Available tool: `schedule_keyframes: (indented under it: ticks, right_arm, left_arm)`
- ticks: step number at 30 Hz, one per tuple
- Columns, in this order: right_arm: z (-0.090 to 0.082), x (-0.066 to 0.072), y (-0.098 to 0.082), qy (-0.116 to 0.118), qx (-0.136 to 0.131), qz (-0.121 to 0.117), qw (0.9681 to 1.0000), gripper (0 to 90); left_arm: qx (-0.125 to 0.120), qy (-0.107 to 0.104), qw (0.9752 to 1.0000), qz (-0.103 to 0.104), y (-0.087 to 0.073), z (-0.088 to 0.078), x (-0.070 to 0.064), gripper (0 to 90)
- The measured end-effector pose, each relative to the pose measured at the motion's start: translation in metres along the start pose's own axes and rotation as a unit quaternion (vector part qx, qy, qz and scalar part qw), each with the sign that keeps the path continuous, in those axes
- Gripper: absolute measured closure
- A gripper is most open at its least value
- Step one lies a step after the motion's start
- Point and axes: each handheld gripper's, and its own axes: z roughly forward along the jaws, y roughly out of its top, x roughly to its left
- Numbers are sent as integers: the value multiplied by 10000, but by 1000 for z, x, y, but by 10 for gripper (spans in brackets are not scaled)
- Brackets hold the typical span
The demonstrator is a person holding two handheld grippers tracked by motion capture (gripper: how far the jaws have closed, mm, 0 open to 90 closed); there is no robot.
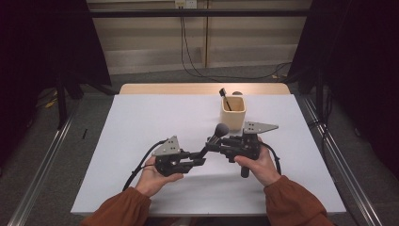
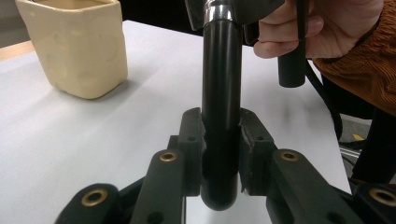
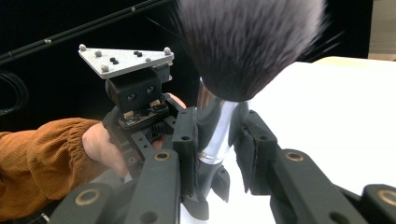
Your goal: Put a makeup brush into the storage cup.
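High view, frame centre: left gripper (image 1: 200, 161) clamps makeup brush (image 1: 215, 134) handle; right gripper (image 1: 215, 144) grips its ferrule.

I see a white worktop (image 1: 141, 136) with a light wooden strip along its far edge, set on a grey floor between metal rails. A cream square-sided cup (image 1: 233, 113) stands directly on it toward the far right, with a dark-handled tool (image 1: 225, 99) leaning inside. A small dark object lies just behind the cup, too small to tell
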Motion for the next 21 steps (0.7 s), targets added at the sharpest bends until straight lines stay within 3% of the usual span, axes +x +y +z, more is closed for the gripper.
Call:
schedule_keyframes:
  ticks: [7,12,21]
  right_arm:
    - [0,4,2,-82,71,-312,9995,711]
    - [-3,2,3,-157,36,-262,9995,712]
    - [-9,-2,5,-323,54,-224,9992,712]
  left_arm:
    - [40,86,9999,-53,-4,1,-1,675]
    - [-25,123,9998,-135,-4,-1,-1,611]
    - [39,392,9989,-238,-4,-4,2,443]
